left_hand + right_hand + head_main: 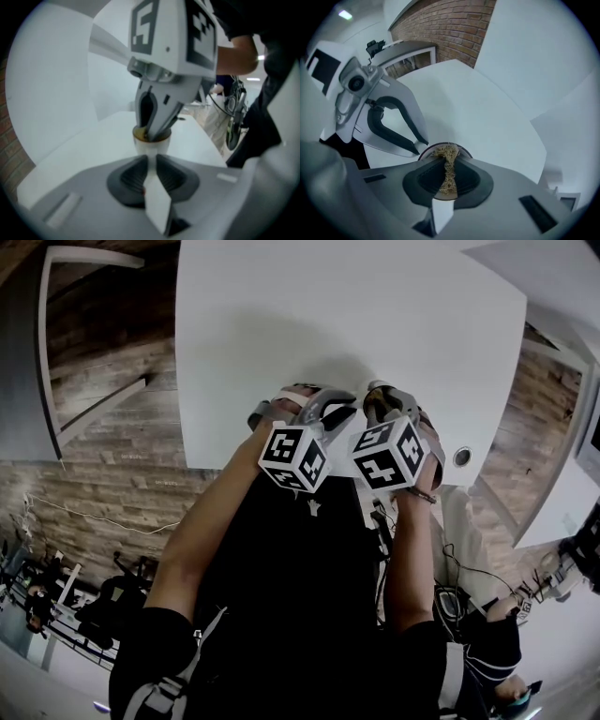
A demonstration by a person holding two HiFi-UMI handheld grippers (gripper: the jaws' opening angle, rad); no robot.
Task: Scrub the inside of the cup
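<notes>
My right gripper (449,161) has its jaws clamped on the scrubber (449,176), whose tip sits inside the cup (152,145) directly below. My left gripper (151,161) has its jaws pinched on the cup's near wall, and the cup stands upright. The stroke should follow that vertical axis.

The cup (152,143) stands on the table (375,352), the scrubber (449,180) (held in the right claw (448,158)) reaching down into it.

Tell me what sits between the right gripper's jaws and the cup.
A tan fibrous scrubber: the right gripper pinches it between its jaws, and its bushy end fills the mouth of the cup just beyond them. The right gripper view shows this.
</notes>
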